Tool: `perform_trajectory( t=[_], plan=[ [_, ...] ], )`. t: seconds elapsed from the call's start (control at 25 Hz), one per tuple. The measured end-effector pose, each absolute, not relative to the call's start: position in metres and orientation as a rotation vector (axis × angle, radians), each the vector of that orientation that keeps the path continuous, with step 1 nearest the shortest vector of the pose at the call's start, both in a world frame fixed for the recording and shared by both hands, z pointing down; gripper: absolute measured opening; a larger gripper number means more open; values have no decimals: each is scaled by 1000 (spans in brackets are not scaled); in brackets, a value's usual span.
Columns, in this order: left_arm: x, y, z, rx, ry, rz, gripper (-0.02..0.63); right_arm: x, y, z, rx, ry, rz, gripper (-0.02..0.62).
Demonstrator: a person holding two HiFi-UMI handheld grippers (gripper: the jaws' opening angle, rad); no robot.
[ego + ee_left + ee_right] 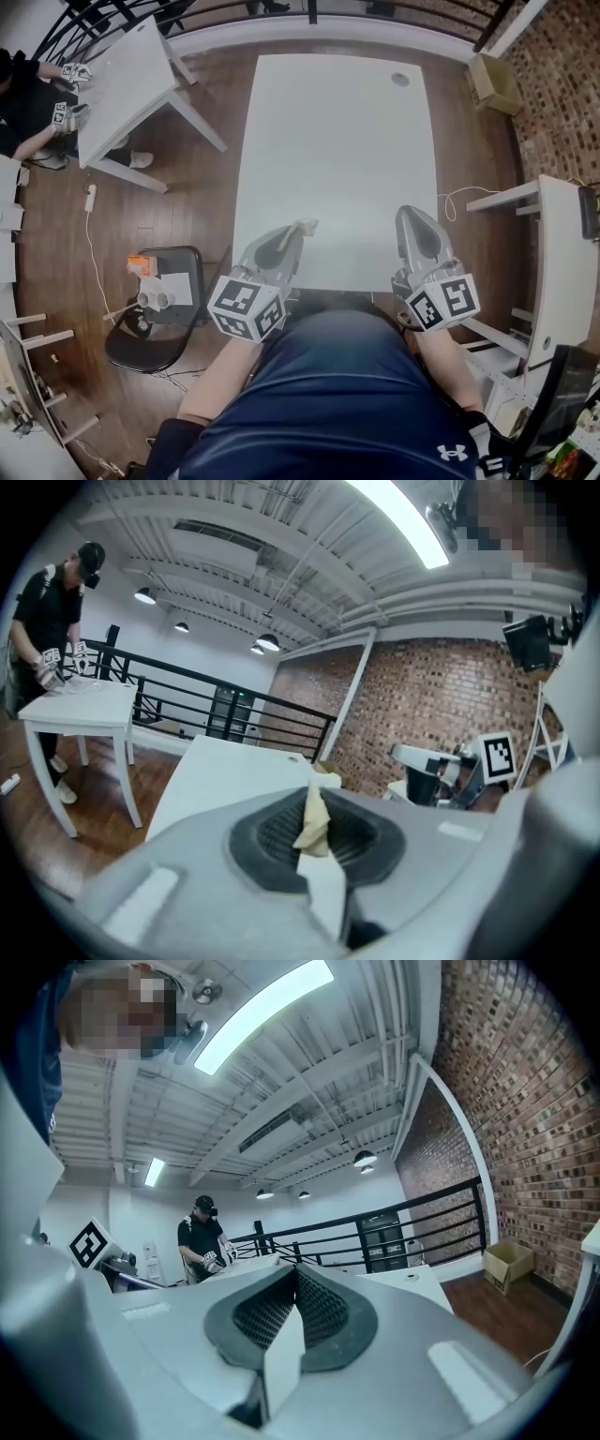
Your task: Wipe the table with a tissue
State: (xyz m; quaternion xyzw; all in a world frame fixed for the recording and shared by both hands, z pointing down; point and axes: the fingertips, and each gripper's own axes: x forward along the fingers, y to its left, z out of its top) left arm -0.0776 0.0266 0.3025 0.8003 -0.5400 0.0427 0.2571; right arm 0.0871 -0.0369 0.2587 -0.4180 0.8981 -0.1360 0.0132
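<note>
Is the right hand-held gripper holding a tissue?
No, the right hand-held gripper is shut on nothing; the tissue is in the left hand-held gripper.

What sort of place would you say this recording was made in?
Probably an indoor loft or mezzanine workspace: an exposed brick wall, a black railing along the floor's edge, and plain white work tables, the white table in front and a second table where another person works.
</note>
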Motion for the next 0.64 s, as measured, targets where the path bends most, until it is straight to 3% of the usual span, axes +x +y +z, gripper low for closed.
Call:
perform_trajectory(
  t=[0.64],
  plan=[
    [-75,29,306,2170,-1456,135,20,89,-35,263,-1300,2793,-436,11]
  ],
)
